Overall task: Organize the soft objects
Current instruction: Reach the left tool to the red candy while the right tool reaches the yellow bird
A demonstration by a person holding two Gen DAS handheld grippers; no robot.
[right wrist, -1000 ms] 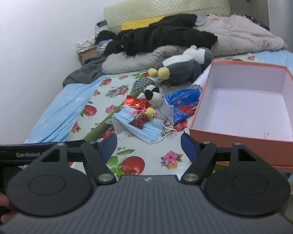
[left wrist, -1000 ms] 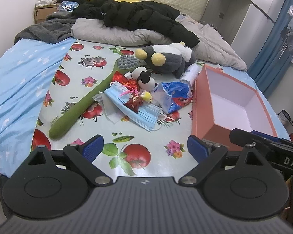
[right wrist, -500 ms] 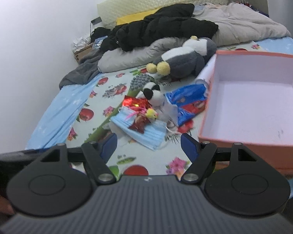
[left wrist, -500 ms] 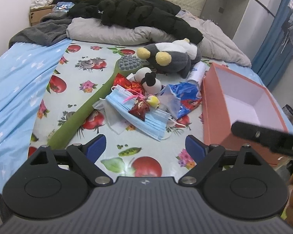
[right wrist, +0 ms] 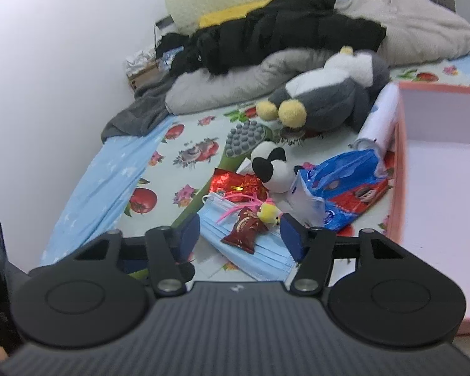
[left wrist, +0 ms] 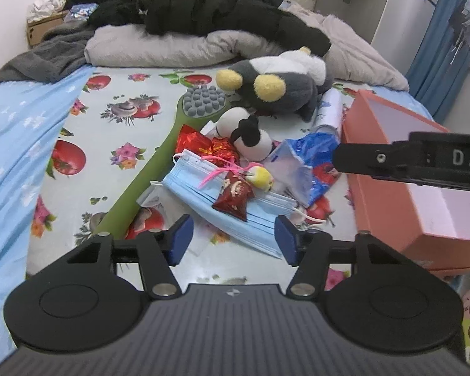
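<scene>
1. While both sets of jaws are closing with nothing pinched between them, the blue face mask [left wrist: 222, 202] is seen at 12 o'clock of the left gripper [left wrist: 232, 239], just ahead of its tips.
2. Its long axis is laid from 10 to 4 o'clock.
3. From the right gripper [right wrist: 239, 235] the mask is also found at 12 o'clock; which hand is nearer cannot be told.
4. The pink box [left wrist: 388, 194] is placed at 3 o'clock, empty.

The bed [left wrist: 22, 131] is being covered by a fruit-print cloth [left wrist: 116, 125]. A green massage stick [left wrist: 153, 169], a blue face mask [left wrist: 203, 188], a grey plush toy [left wrist: 285, 94] and a pink box [left wrist: 379, 194] are being carried on it.
</scene>
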